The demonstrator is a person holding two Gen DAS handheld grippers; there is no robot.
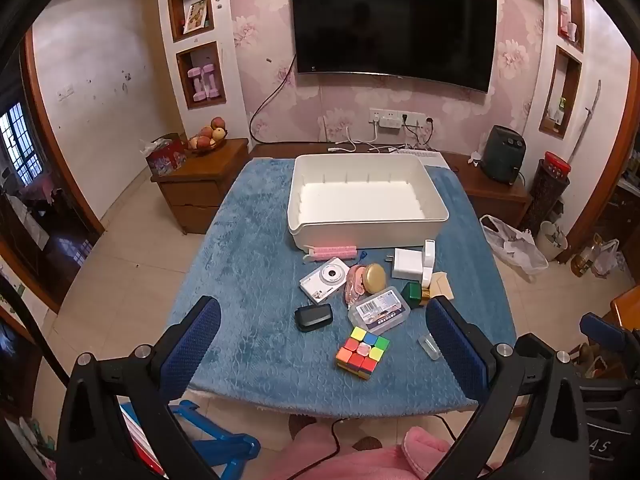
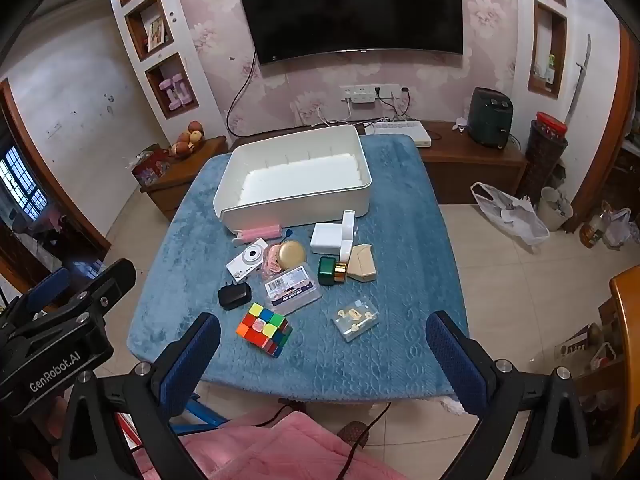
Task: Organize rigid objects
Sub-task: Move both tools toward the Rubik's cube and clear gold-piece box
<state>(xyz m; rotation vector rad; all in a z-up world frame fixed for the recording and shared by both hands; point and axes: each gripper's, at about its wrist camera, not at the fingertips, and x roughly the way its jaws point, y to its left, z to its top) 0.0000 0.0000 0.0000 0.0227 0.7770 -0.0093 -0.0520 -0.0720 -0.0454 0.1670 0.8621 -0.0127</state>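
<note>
My left claw (image 1: pixel 323 330) stands spread as wide as it goes, nothing between its blue pads; my right claw (image 2: pixel 323 346) is the same, wide and empty. Both hang over the near edge of the blue cloth (image 1: pixel 248 280) that covers the table.

Going left to right across the cloth, I count one of each: a pink roll (image 1: pixel 334 251) touching the front wall of the one white bin (image 1: pixel 366 228), which sits toward the far edge; a white camera (image 1: pixel 325 280); a black adapter (image 1: pixel 314 317); a round tan tin (image 1: pixel 375 278) resting on something pink; a clear labelled case (image 1: pixel 380 310); a colour cube (image 1: pixel 363 351) nearest me; a white charger (image 1: pixel 408 263); a green box (image 1: pixel 413 294); a beige box (image 1: pixel 442 285).

The right wrist view shows in full a clear box of small gold parts (image 2: pixel 355 317), right of the cube; the left view gives only a sliver of it beside my right-hand finger (image 1: pixel 458 344). The right view also catches my left claw from the side, at its left edge.
</note>
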